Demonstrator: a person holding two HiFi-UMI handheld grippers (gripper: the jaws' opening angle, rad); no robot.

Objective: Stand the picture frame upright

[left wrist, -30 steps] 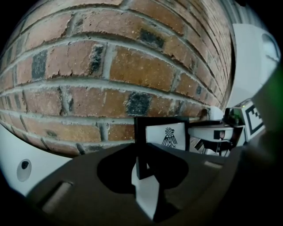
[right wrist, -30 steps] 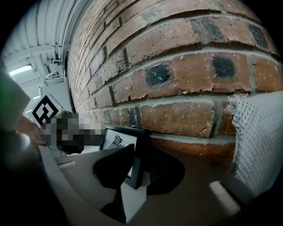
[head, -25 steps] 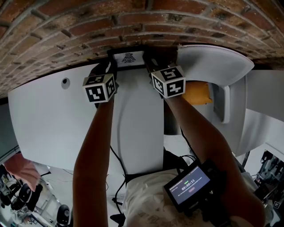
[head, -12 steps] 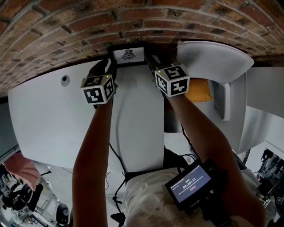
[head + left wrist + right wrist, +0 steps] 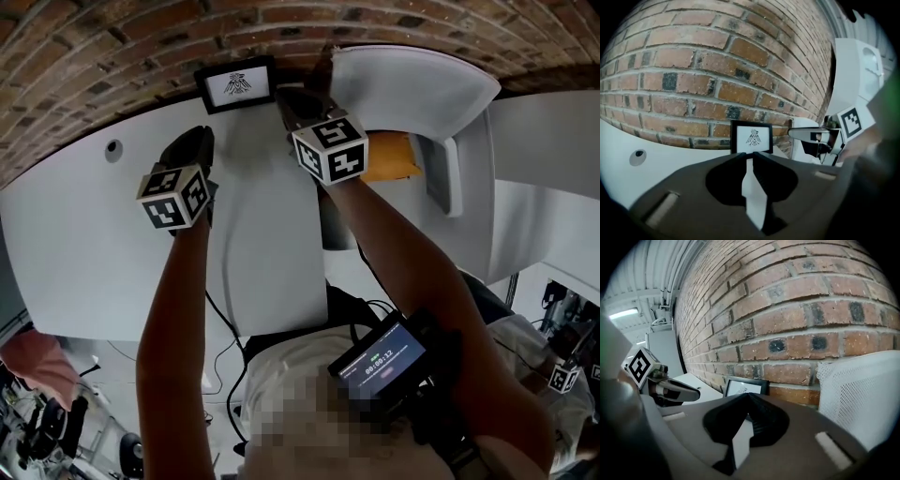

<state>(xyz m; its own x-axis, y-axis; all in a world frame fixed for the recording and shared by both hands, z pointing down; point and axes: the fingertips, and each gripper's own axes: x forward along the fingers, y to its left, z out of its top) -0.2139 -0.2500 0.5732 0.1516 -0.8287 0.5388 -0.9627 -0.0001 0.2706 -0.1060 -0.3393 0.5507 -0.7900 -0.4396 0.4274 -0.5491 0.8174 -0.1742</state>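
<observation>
Frame (image 5: 235, 85): stood upright at the far edge of the table (image 5: 84, 234), at 12 o'clock in the head view, with its back against the wall (image 5: 112, 56).
Frame axis: the long side lay level and ran along the bricks from 9 to 3 o'clock; the short side was vertical.
Frame face: the white print with a dark winged figure pointed away from the bricks, toward 6 o'clock and both grippers.
Left gripper (image 5: 190, 141): released. Its jaws had just been closing down to a thin slit with nothing between them. It was apart from the frame, which lay at its 1 o'clock.
Right gripper (image 5: 284, 94): clenched on nothing, tips together. It was near the frame's right end, with the frame at its 10 o'clock.
Chair (image 5: 403, 84): white mesh, at the frame's 3 o'clock.
</observation>
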